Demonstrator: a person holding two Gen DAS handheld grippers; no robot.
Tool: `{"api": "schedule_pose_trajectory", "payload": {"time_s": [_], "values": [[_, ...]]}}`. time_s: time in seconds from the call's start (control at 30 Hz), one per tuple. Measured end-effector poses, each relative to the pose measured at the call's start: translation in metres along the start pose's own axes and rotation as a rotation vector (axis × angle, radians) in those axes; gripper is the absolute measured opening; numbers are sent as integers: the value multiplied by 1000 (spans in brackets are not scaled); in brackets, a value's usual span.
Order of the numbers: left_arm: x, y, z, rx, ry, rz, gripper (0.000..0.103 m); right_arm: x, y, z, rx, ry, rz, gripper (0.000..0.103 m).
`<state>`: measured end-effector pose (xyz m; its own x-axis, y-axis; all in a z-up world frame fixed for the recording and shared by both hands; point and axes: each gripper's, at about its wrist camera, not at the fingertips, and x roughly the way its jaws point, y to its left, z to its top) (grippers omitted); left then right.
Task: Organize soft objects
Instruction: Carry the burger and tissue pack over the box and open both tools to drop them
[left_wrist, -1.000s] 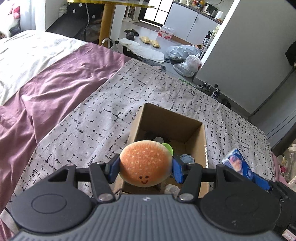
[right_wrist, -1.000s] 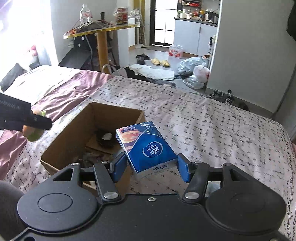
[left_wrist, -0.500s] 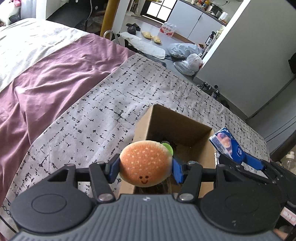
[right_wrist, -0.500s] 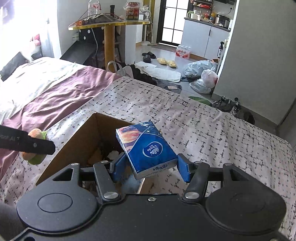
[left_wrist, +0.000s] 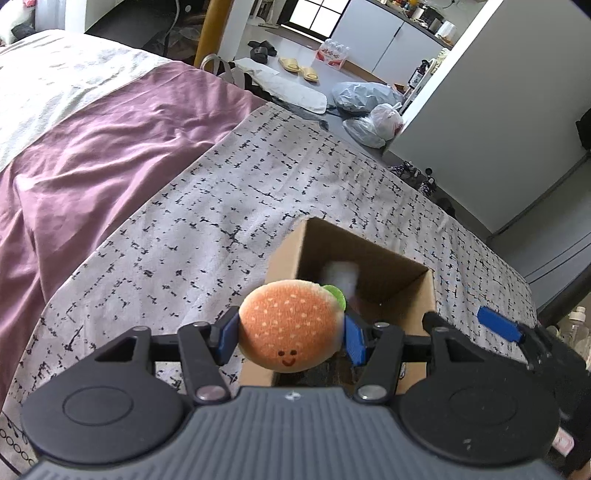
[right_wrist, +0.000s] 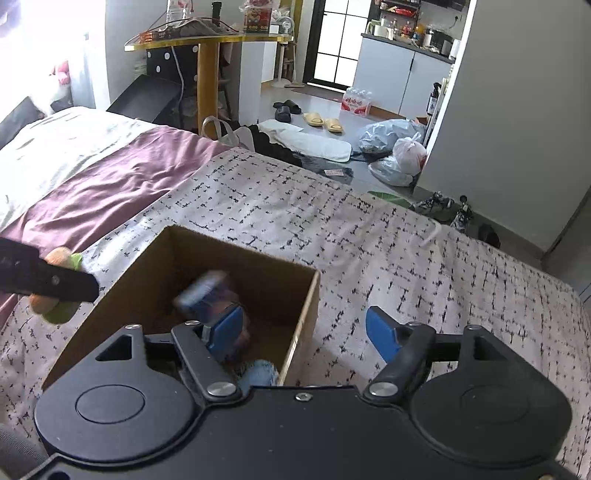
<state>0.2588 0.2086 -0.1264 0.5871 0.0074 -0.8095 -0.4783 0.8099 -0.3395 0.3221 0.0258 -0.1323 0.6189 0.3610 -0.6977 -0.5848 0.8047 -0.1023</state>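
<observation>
Right gripper (right_wrist: 306, 332): the blue pads stand wide apart with nothing between them. Half a second ago they clamped the blue rectangular tissue pack (right_wrist: 207, 295); that pack now appears as a motion-blurred blue shape inside the open brown cardboard box (right_wrist: 306, 291), just ahead of and below the left pad. Judgement: the release has been made and this item is on its way to being stowed. Because of the blur its resting pose cannot be read; its long axis seems to run diagonally, rising from near the left pad toward the far right, but this is uncertain.

Left gripper (left_wrist: 290, 332): the pads are closed against the two sides of the round orange plush hamburger with a stitched smile (left_wrist: 290, 325). The toy is gripped across its width, and its broad axis runs pad to pad. The seeded bun faces up toward the camera, the smiling face points back at the gripper body, and the green felt lettuce tab projects on the right, toward the box.

Beyond the left pads, the box opening lies directly ahead and slightly right; the toy sits over the near wall, not yet over the interior. A pale blurred object shows inside. Judgement: the hamburger is the next item to deposit, requiring a short forward advance before opening.

The box rests on the white bedspread with black dash pattern (left_wrist: 221, 206); a purple sheet (left_wrist: 110, 147) lies further left.
</observation>
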Motion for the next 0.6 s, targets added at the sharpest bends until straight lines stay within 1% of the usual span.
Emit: {"api": "schedule_pose_trajectory", "payload": {"time_s": [0.27,0.4,0.53,0.6], "values": [[10,-18,1,37,7,-20,56,-19,-11,-10,40,3,20,74],[11,-30,0,59,7,-30,56,-29,-18,-15,72,0,25,78],[14,-45,0,96,16,-42,56,-37,-26,-21,97,-3,32,78],[16,-52,-1,118,25,-41,60,-41,-29,-24,109,-2,35,78]]}}
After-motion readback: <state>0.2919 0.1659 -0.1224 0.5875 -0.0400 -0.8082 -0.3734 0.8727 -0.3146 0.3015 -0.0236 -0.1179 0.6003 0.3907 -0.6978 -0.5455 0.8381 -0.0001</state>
